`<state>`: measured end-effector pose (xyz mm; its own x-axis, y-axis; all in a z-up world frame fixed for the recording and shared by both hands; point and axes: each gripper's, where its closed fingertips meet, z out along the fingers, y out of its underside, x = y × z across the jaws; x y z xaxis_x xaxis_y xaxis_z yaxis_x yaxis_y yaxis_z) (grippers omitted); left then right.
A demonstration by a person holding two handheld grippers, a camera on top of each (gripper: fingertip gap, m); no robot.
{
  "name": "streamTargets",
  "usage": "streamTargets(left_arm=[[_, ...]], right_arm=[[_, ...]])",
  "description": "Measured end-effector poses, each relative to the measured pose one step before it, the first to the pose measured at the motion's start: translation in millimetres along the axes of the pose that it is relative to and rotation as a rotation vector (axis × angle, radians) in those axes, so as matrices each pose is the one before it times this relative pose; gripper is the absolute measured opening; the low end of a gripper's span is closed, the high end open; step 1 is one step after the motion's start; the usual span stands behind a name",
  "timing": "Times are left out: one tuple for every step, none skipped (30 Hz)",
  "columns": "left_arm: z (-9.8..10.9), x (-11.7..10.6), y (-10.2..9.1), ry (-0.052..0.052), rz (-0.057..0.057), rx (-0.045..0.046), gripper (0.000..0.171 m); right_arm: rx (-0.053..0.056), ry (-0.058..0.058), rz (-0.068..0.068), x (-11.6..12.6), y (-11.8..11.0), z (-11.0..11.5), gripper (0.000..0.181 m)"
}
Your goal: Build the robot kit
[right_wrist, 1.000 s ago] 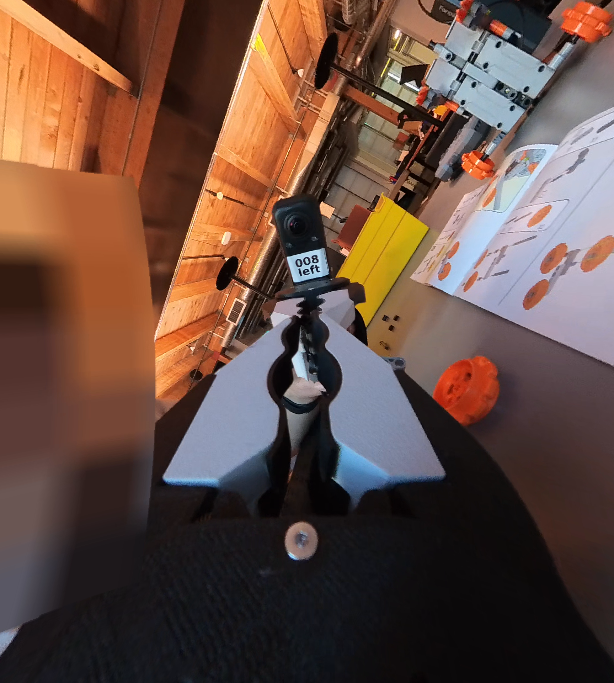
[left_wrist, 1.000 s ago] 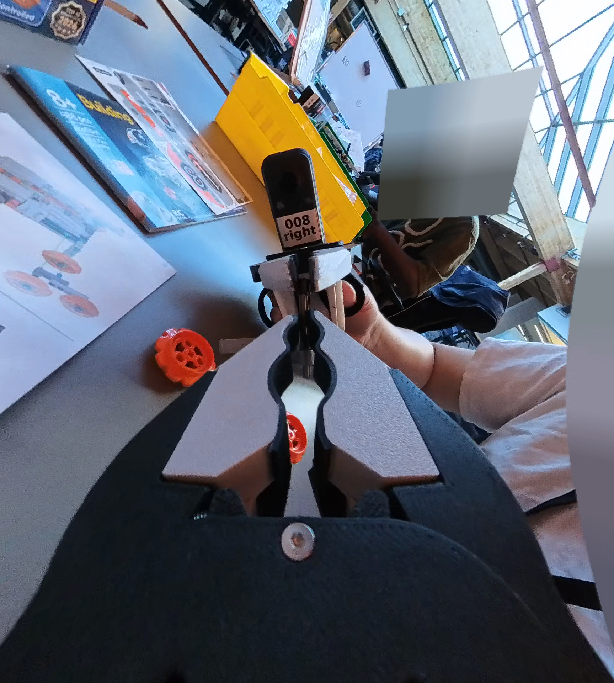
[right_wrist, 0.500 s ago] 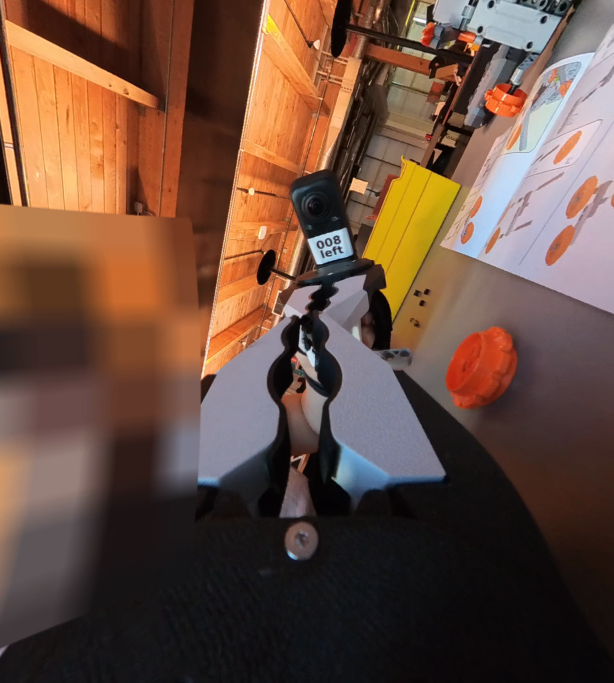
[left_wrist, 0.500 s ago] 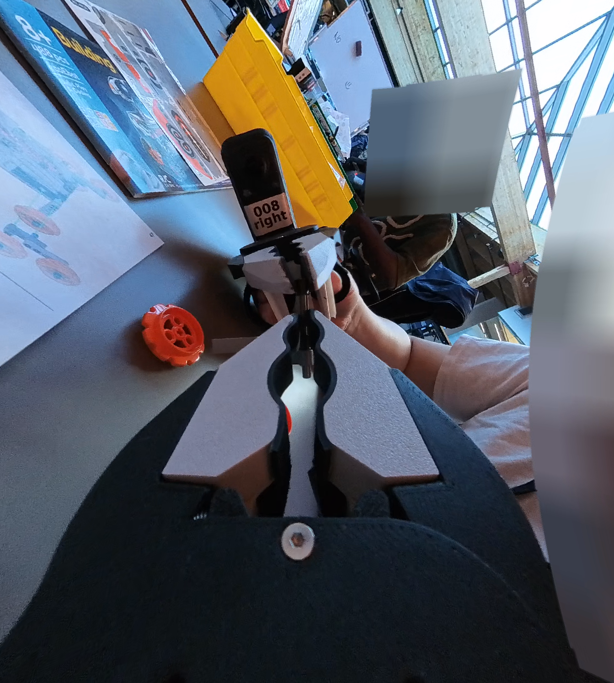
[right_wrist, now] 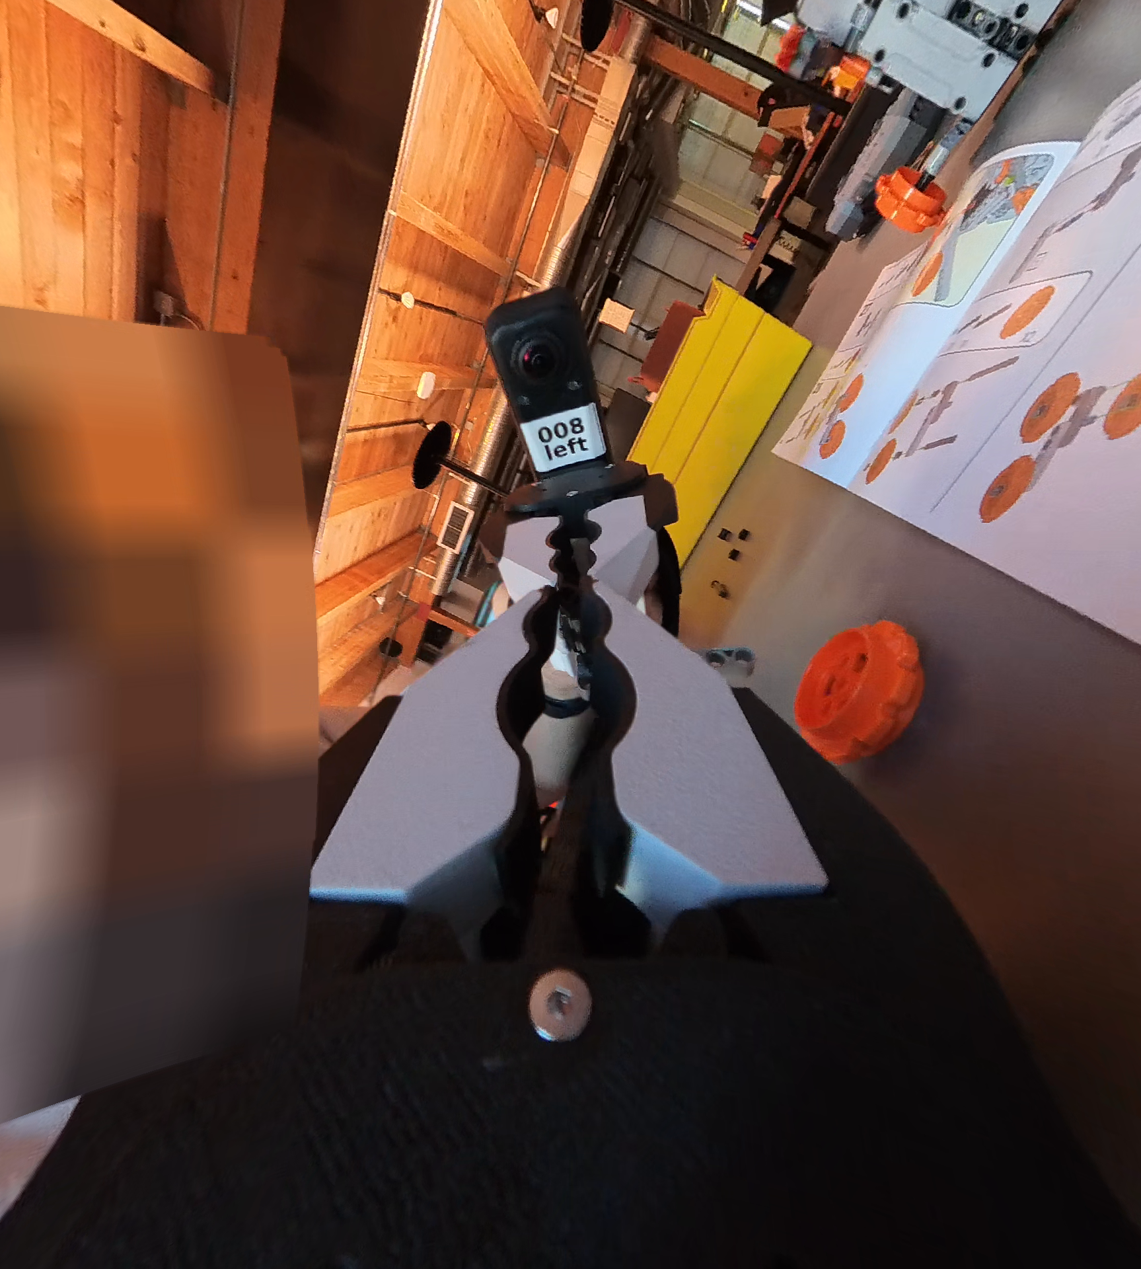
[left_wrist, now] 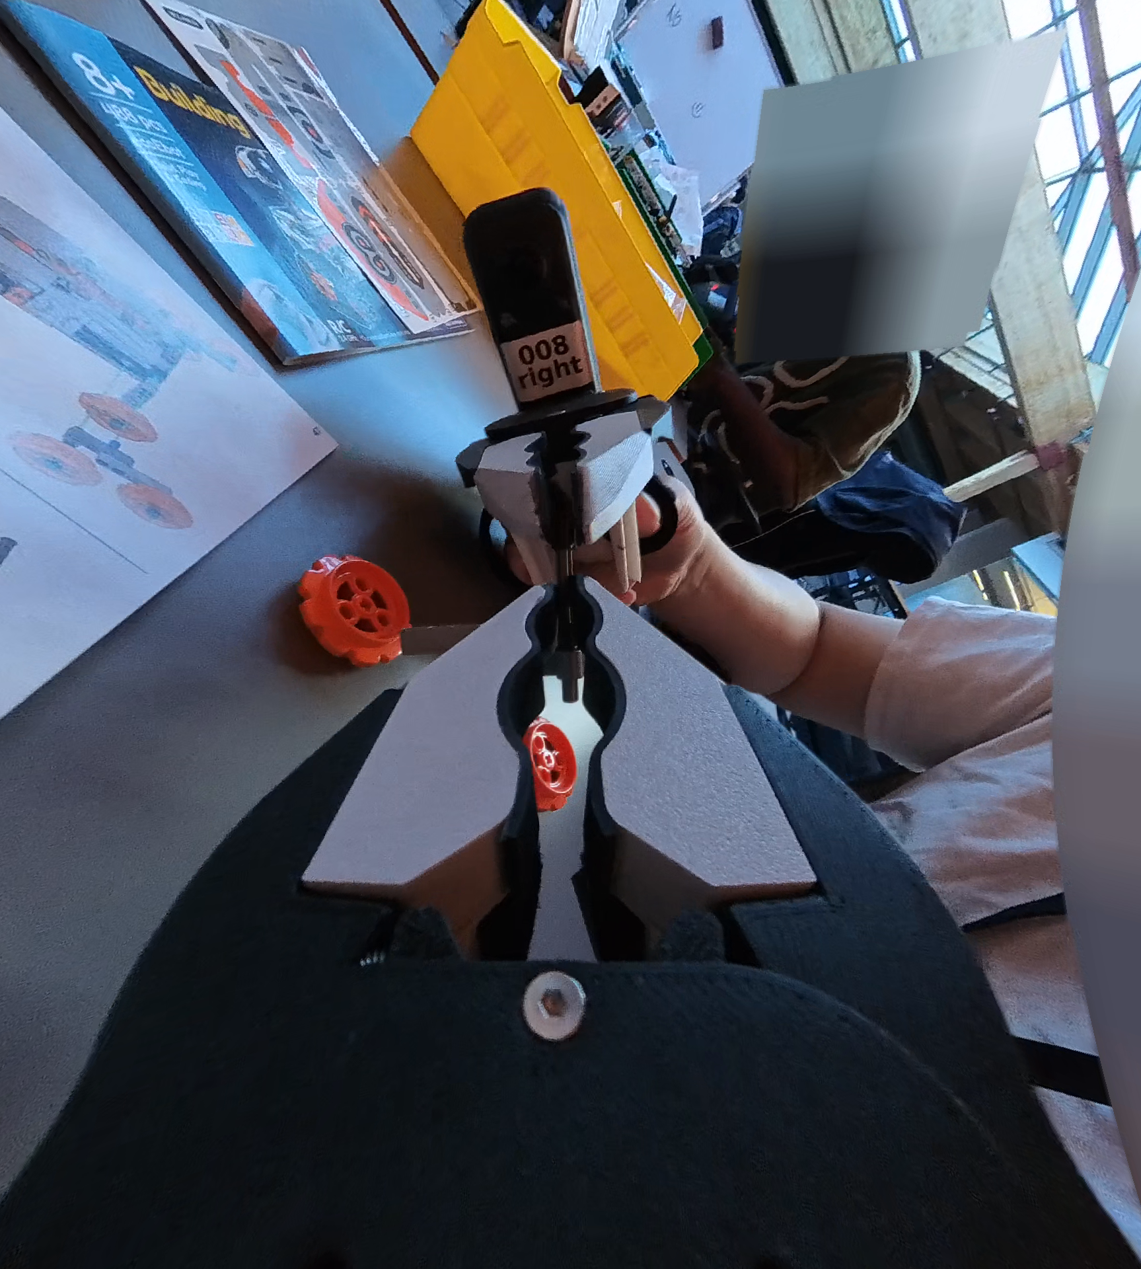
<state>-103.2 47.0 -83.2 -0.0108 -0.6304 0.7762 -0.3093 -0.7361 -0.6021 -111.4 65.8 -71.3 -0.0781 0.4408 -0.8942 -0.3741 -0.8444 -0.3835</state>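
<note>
My left gripper [left_wrist: 564, 601] and right gripper [right_wrist: 567, 603] meet tip to tip above the dark table [left_wrist: 142, 790]. Both are shut, and a thin dark axle [left_wrist: 571, 659] runs from the right gripper's tips [left_wrist: 562, 570] into the left gripper's jaws. A small orange wheel [left_wrist: 549, 762] shows in the gap behind the left fingers; I cannot tell whether it is held. A larger orange wheel [left_wrist: 354, 611] lies on the table beside the grippers and also shows in the right wrist view [right_wrist: 856, 693]. The left gripper [right_wrist: 573, 584] faces the right camera. A hand [left_wrist: 663, 549] holds the right gripper.
A white instruction sheet [left_wrist: 73, 412] and a blue booklet [left_wrist: 210, 206] lie on the table. A yellow bin [left_wrist: 554, 172] stands behind them. In the right wrist view, a grey and orange model [right_wrist: 931, 41] stands far back and small dark pieces [right_wrist: 732, 542] lie near the bin. The grippers are tip to tip, or close to it. The larger orange wheel [left_wrist: 354, 611] is about 7 cm from both grippers' fingertips. The right camera catches it too, in the right wrist view [right_wrist: 838, 669].
Both grippers stay tip to tip on the axle while tilting a little. The small orange wheel, half hidden half a second ago, now shows fully in the left gripper's gap.
</note>
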Motion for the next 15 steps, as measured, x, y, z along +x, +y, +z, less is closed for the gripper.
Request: streamTargets(left_arm=[[0.01,-0.49,0.26,-0.0096,0.0102,-0.00346,0.000],[0.32,-0.58,0.54,-0.0119,0.0137,-0.00600,0.000],[0.15,-0.49,-0.10,-0.0118,0.0120,-0.00100,0.000],[0.02,0.40,-0.44,-0.0047,0.0076,0.00068,0.000],[0.22,0.19,0.73,0.0000,-0.0007,-0.00557,0.000],[-0.05,0.02,0.45,0.0026,-0.0044,-0.00087,0.000],[-0.06,0.35,0.02,0.0065,-0.0096,0.00382,0.000],[-0.13,-0.06,0.05,0.0047,-0.0093,0.00230,0.000],[-0.11,-0.20,-0.14,0.0008,-0.0028,0.00306,0.000],[-0.19,-0.01,-0.29,-0.0008,0.0027,0.00194,0.000],[-0.21,-0.11,0.11,-0.0039,0.0071,-0.00296,0.000],[-0.15,-0.14,0.59,-0.0062,0.0131,-0.00821,0.000],[-0.05,0.29,-0.13,-0.0052,0.0140,-0.00169,0.000],[0.19,0.53,-0.36,-0.0040,0.0130,-0.00071,0.000],[0.16,0.23,0.60,-0.0044,0.0132,-0.00734,0.000]], right_arm=[[-0.0029,0.0101,-0.0184,0.40,0.25,0.14,0.005],[-0.0040,0.0075,-0.0134,0.26,0.33,0.02,0.005],[0.0046,0.0063,-0.0155,0.03,-0.48,0.13,0.005],[0.0017,0.0025,-0.0154,-0.63,-0.15,0.27,0.005],[-0.0063,0.0039,-0.0082,0.12,0.94,0.31,0.005],[-0.0015,0.0016,-0.0052,-0.07,0.33,0.30,0.005],[-0.0005,0.0014,-0.0059,-0.13,0.11,0.29,0.005],[-0.0013,0.0028,-0.0009,0.37,0.18,0.02,0.005],[0.0020,0.0009,0.0029,0.31,-0.26,-0.09,0.005],[0.0005,-0.0014,0.0044,0.02,-0.08,-0.19,0.005],[-0.0019,-0.0029,0.0114,0.13,0.35,-0.09,0.005],[-0.0033,-0.0070,0.0194,0.11,0.59,-0.15,0.005],[0.0034,-0.0113,0.0155,-0.66,-0.34,-0.13,0.005],[0.0007,-0.0081,0.0088,-0.59,0.02,-0.07,0.005],[-0.0026,-0.0041,0.0086,-0.18,0.49,0.02,0.005]])
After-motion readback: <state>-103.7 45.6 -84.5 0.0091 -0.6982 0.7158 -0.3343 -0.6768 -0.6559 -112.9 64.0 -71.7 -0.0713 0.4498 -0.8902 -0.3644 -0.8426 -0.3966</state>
